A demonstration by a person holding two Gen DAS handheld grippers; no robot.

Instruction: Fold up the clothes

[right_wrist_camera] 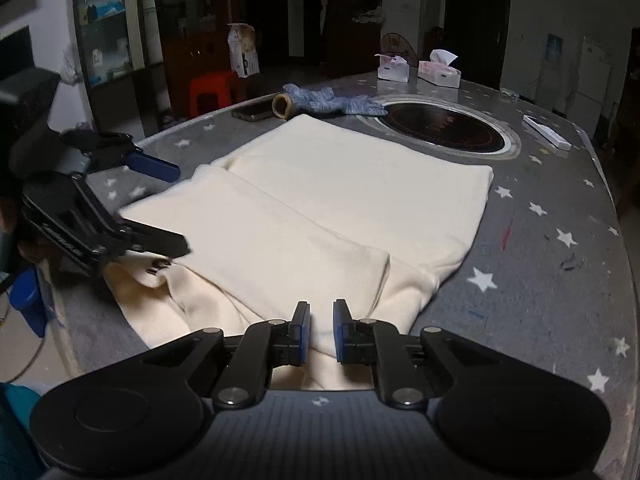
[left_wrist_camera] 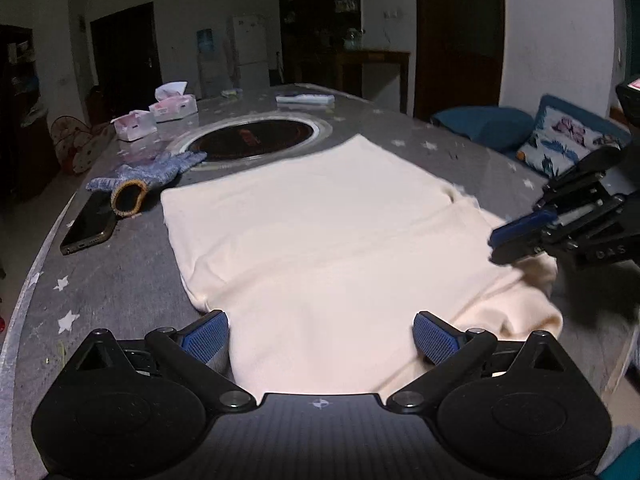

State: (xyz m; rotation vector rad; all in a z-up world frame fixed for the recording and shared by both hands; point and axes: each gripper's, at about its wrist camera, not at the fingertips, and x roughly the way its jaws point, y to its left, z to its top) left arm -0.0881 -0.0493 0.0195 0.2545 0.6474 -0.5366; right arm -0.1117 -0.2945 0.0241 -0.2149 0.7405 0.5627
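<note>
The cream garment [left_wrist_camera: 320, 232] lies partly folded on the grey starred worktop [left_wrist_camera: 120, 280], near the edge, one panel laid over the body. The left tool [left_wrist_camera: 320, 336] tilts down over the near hem, its jaws wide with cloth beneath them but not pinched. The right tool [right_wrist_camera: 320, 328] also angles down at the garment's corner, jaws narrow and clamped on a ridge of cloth. Beyond the garment lie a glove [left_wrist_camera: 156, 172], a phone [left_wrist_camera: 90, 224] and a round hob [left_wrist_camera: 256, 140].
</note>
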